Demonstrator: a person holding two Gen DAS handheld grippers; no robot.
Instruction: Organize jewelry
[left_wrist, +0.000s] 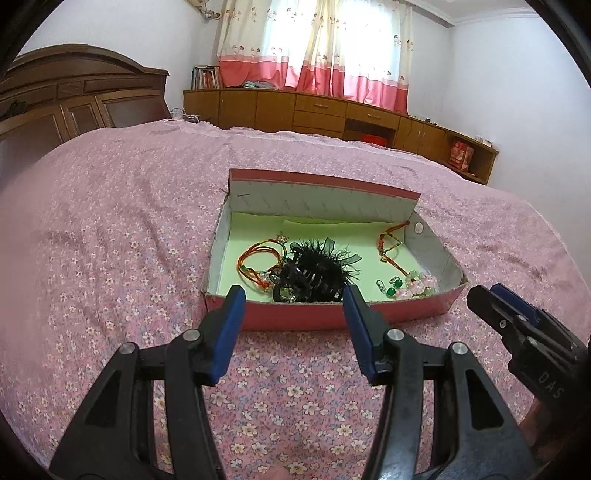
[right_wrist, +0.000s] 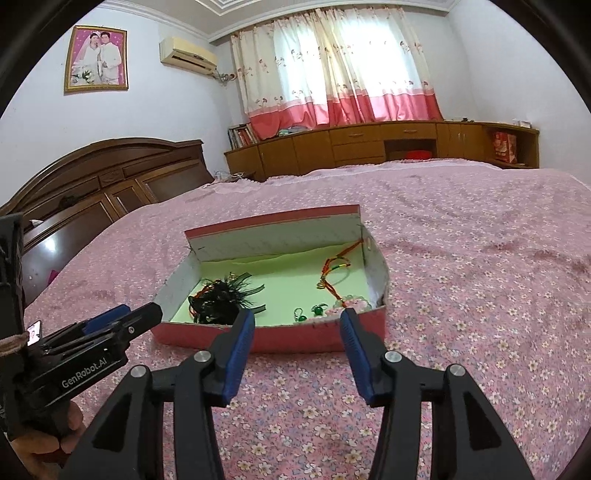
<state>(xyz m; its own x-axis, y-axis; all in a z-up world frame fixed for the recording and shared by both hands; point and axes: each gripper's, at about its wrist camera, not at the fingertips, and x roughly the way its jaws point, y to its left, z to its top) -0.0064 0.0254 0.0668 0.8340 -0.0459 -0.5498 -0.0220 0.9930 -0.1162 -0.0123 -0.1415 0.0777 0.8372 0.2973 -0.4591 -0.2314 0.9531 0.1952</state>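
You can read "GenRobot.AI" in white on the black body of your left gripper, at 8 o'clock in the right wrist view. "DAS" stands on your right gripper, at 4 o'clock in the left wrist view.

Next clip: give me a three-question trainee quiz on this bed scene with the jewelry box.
1. True or false: the left gripper holds the black hair clip.
2. Which lies in the box nearest its right wall? A) green-bead earrings B) pink flower piece C) black hair clip
3. Fill in: the box sits on a pink floral ____.

Key: 1 false, both it and the right gripper are open and hold nothing; 2 B; 3 bedspread.
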